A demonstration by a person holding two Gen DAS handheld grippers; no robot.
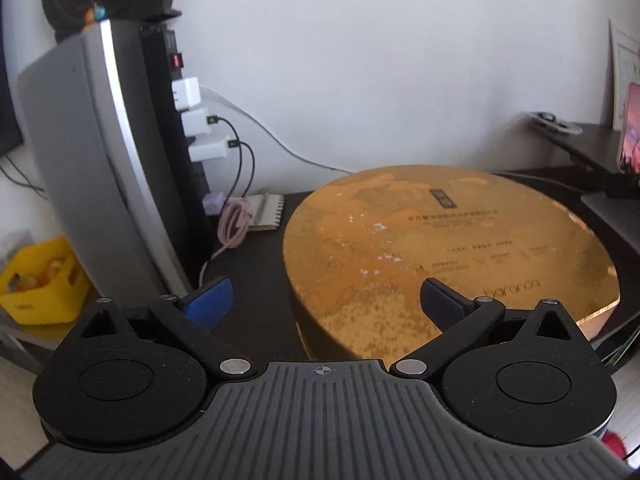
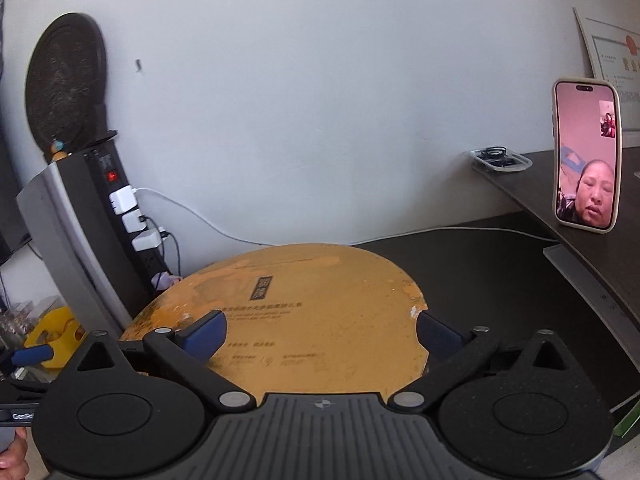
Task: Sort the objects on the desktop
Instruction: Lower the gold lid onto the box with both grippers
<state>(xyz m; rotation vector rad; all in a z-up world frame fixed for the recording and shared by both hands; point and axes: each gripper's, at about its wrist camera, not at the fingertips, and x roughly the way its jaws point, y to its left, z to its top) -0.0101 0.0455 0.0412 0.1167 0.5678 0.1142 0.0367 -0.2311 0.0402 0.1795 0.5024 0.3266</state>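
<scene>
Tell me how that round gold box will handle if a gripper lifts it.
The round gold box looks rigid, with a flat lid and straight side wall. It is far wider than the open right gripper, so a one-sided grip would likely tilt it. Its glossy foil may be slippery.

Open right claw [image 2: 320,336] over round gold box [image 2: 304,320]

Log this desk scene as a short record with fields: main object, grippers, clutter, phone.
main object: round gold box, lid on, flat on the dark desk
left gripper: open, empty
right gripper: open, empty, over the box
power strip: upright, three white chargers plugged in
clutter: pink coiled cable, small notepad
phone: upright on the raised shelf, screen lit
</scene>
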